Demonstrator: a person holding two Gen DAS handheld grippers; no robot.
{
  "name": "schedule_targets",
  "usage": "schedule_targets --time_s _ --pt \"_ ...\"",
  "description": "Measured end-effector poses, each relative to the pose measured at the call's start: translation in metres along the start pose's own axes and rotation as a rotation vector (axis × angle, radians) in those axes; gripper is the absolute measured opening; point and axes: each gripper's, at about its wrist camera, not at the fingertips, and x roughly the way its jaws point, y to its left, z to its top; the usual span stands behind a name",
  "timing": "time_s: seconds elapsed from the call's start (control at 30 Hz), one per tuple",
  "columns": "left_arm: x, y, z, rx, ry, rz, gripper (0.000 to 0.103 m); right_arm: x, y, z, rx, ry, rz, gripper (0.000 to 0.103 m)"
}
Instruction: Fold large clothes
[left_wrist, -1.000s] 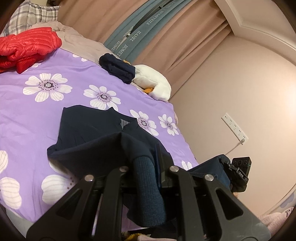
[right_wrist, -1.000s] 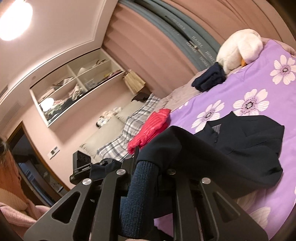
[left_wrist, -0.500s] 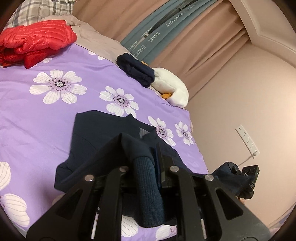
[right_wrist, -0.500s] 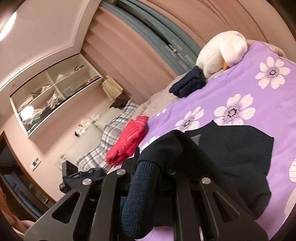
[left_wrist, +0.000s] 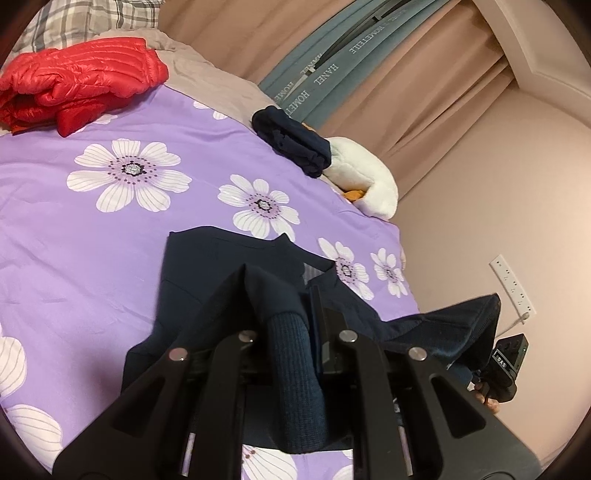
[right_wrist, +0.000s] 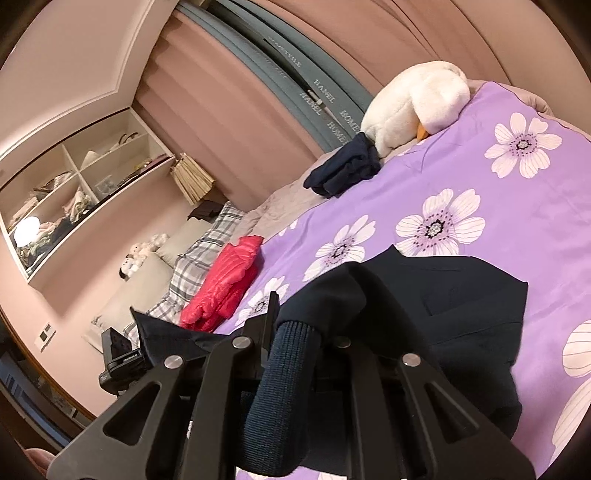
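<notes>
I have the left gripper (left_wrist: 291, 325) clenched on a ribbed cuff of the navy sweater (left_wrist: 207, 273), and the right gripper (right_wrist: 295, 343) is clamped the same way on the other ribbed cuff (right_wrist: 280, 391); each cuff pokes back between the jaws toward the camera. The sweater's body lies flat on the purple flowered bedspread (left_wrist: 74, 229) in the near middle of the bed, collar toward the far side, with both sleeves lifted off it and running up into my grips. I judge this garment soft, light and limp: it will drape and sag wherever I let it, will not hold a crease by itself, and the knit should stretch a little if I pull hard. The cuffs are the thickest, grippiest parts, so holding there seems sound for laying the sleeves across the chest; for the later body fold I would take the hem or shoulder seams instead. Around it, a red puffer jacket (left_wrist: 77, 85) sits at the far left near a plaid pillow (left_wrist: 92, 18), a folded dark garment (left_wrist: 291, 144) rests against a white plush toy (left_wrist: 365, 181) at the far right edge, and curtains (left_wrist: 424, 85) hang beyond. All of these lie well apart from the sweater, so nothing blocks the fold; the only risk I see is fabric sliding on the smooth bedspread.
</notes>
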Motion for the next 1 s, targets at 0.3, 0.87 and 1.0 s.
schedule_targets --time_s 0.3,0.87,1.0 --pt "0.018 0.022 -0.007 -0.022 0.024 0.033 0.012 0.01 -0.005 -0.009 -0.038 0.033 -0.036 0.012" --pt "0.103 0.075 0.012 -0.141 0.146 0.126 0.012 0.079 -0.082 -0.01 0.117 0.115 -0.195 0.012" --pt "0.133 0.067 0.035 -0.119 0.157 0.141 0.012 0.086 -0.099 -0.003 0.173 0.093 -0.218 0.012"
